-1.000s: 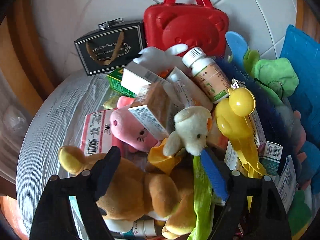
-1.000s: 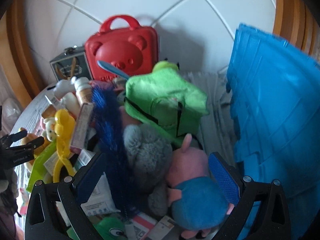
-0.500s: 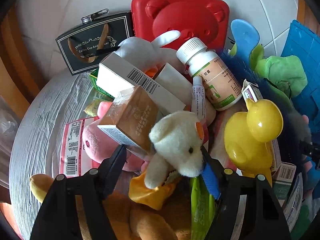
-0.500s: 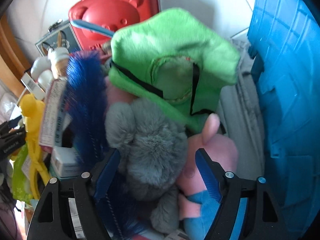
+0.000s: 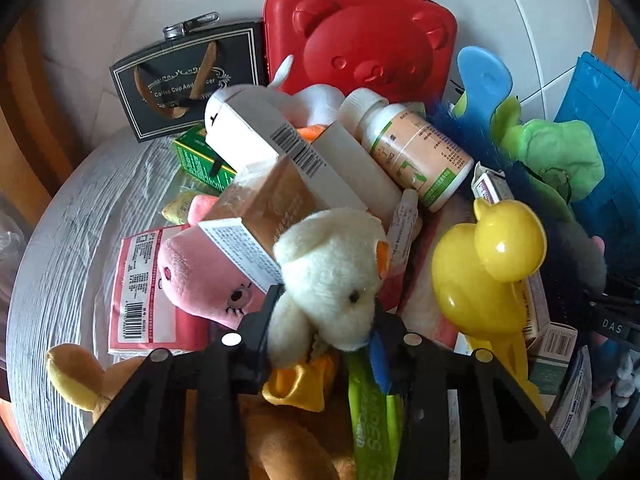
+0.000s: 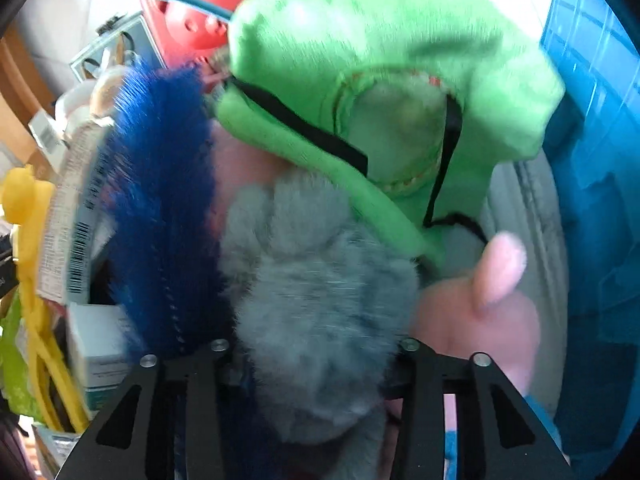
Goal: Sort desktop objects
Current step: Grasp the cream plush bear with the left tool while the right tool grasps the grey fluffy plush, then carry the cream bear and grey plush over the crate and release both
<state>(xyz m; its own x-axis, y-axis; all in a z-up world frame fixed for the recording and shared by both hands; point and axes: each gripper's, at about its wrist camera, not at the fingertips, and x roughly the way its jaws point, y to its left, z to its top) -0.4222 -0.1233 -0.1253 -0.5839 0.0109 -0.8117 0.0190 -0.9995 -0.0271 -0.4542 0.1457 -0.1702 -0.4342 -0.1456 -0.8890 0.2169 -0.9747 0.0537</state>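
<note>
Cream plush, a small bear (image 5: 332, 276), sits on top of the heap in front of the red bear-faced case (image 5: 360, 36). The left tongs (image 5: 326, 334) are closing on its lower body, fingers pressing in from both sides, likely because it is the easiest toy to lift clear. Right of the case, the right tongs (image 6: 316, 364) are closing around a grey furry toy (image 6: 316, 292) lying below the green plush (image 6: 384, 80), beside the blue bristly brush (image 6: 160, 200). A blue crate (image 6: 596, 152) stands further right, probably waiting for the soft toys.
</note>
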